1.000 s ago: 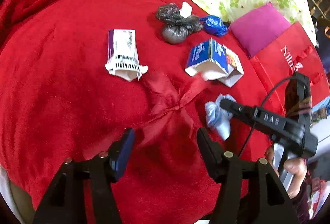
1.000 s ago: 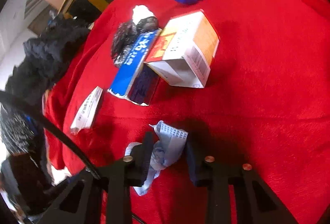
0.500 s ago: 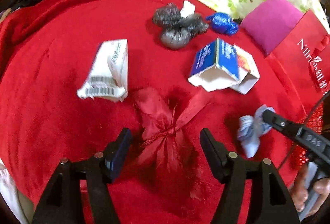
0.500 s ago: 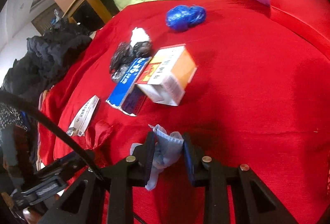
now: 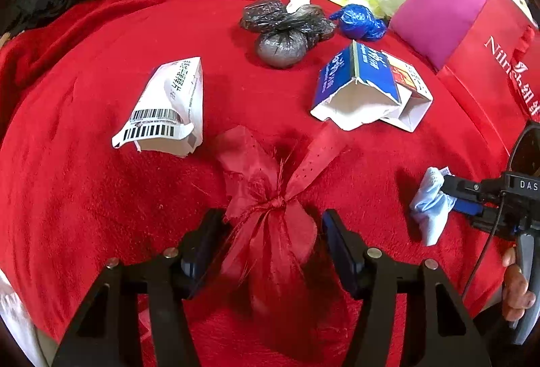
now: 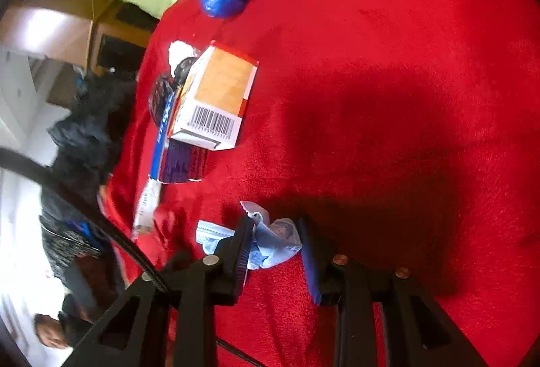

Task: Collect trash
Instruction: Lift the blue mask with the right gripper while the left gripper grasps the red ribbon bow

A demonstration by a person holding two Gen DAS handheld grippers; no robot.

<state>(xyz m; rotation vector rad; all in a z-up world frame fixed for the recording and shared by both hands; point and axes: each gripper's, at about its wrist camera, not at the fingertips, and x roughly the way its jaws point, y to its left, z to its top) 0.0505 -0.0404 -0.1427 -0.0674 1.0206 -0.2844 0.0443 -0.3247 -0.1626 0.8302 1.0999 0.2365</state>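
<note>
Right claw (image 6: 275, 240) grips the blue mask (image 6: 270, 242), left claw (image 5: 271, 228) wide around the red ribbon bow (image 5: 270, 208) on the bed (image 5: 84, 198); boxes (image 5: 364, 86) and bags (image 5: 283, 29) uncollected.

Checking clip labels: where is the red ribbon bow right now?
In the left wrist view, the red ribbon bow lies on the red blanket between the open left gripper fingers.

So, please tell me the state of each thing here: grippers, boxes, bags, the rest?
Left gripper: open, fingers around the red bow, not closed.
Red bow: tied, lying on the red blanket.
Right gripper: holding the blue mask.
Blue mask: crumpled.
White box: torn open, flattened.
Blue box: open, empty.
Black bags: knotted.
Blue bag: balled up.
</note>
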